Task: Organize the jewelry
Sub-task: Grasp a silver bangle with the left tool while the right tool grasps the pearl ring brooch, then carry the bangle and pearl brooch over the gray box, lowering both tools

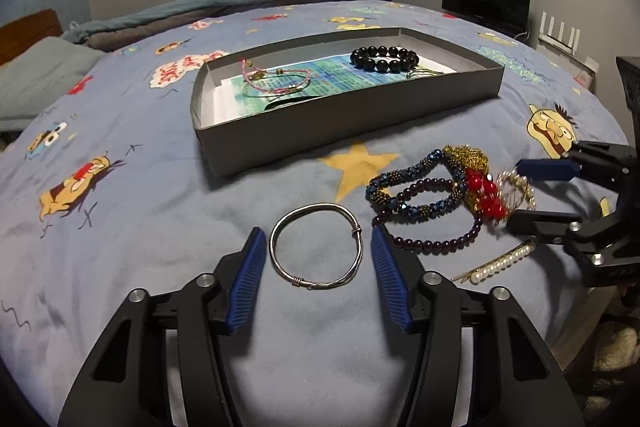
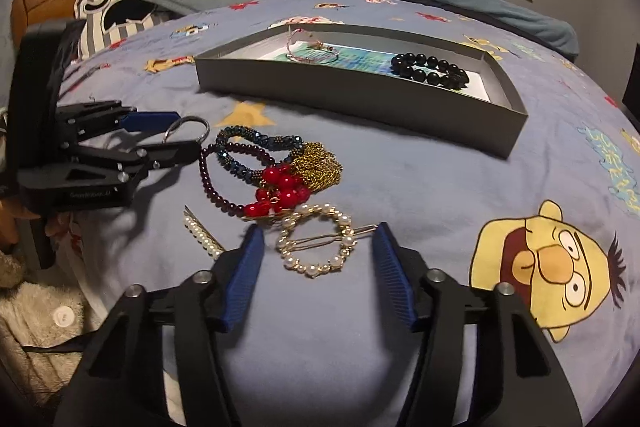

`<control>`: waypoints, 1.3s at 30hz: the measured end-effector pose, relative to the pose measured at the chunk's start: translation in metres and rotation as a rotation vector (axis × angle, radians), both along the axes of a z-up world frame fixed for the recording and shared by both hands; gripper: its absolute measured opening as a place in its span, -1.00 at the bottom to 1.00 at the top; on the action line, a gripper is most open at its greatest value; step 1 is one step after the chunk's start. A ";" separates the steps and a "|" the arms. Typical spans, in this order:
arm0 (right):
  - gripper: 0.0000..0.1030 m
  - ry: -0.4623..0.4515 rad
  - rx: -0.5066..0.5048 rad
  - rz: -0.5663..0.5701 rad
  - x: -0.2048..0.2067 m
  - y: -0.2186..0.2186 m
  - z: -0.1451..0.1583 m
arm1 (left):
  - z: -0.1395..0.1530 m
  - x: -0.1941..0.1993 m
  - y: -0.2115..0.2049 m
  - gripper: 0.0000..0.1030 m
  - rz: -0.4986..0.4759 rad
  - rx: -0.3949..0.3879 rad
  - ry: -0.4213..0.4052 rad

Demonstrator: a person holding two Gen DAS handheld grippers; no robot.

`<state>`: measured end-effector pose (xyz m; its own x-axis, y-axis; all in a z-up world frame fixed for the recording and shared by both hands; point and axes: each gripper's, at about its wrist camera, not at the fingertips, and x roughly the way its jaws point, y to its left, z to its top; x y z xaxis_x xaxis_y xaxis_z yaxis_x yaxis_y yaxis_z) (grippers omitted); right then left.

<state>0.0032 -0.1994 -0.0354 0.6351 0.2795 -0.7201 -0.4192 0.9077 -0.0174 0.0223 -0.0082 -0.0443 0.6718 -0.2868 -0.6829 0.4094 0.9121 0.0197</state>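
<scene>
Progress check: the grey tray point(image 1: 344, 123) holds only a few pieces so far, a black bead bracelet point(image 1: 385, 58) toward 1 o'clock inside it and a thin pink cord bracelet point(image 1: 276, 77) toward 10 o'clock, on a printed paper liner. Most of the work looks still ahead. On the cartoon bedsheet point(image 1: 140, 219), at 6 o'clock of the tray, lies a tangled heap: blue beaded bracelet point(image 1: 404, 187), dark purple bead strand point(image 1: 436, 243), red bead cluster point(image 1: 486, 193), gold chain point(image 1: 470, 153). The left gripper point(image 1: 318, 251) hovers with fingers spread wide around a silver bangle point(image 1: 316, 247), not yet closed on it. The right gripper point(image 2: 318, 251) is equally wide, straddling a round pearl hair clip point(image 2: 318, 243). A straight pearl hair clip point(image 2: 202, 231) waits at 9 o'clock of that. By my count, seven pieces remain outside.
</scene>
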 end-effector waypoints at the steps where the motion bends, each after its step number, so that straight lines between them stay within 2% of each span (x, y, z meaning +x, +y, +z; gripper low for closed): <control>1: -0.01 0.000 -0.001 -0.002 0.001 0.000 -0.001 | -0.001 0.001 0.000 -0.05 0.001 0.005 0.001; 8: -0.02 -0.001 0.044 -0.013 0.003 -0.008 0.004 | 0.002 0.000 0.004 -0.05 -0.006 -0.023 -0.002; 21: -0.02 -0.034 0.059 -0.069 0.004 -0.029 0.018 | 0.023 -0.004 0.009 -0.05 -0.001 -0.039 -0.043; 32: -0.02 -0.080 0.054 -0.090 0.016 -0.043 0.040 | 0.036 0.003 0.018 -0.05 0.016 -0.037 -0.055; 39: -0.02 -0.121 0.063 -0.095 0.036 -0.048 0.064 | 0.059 0.023 0.021 -0.05 0.018 -0.047 -0.087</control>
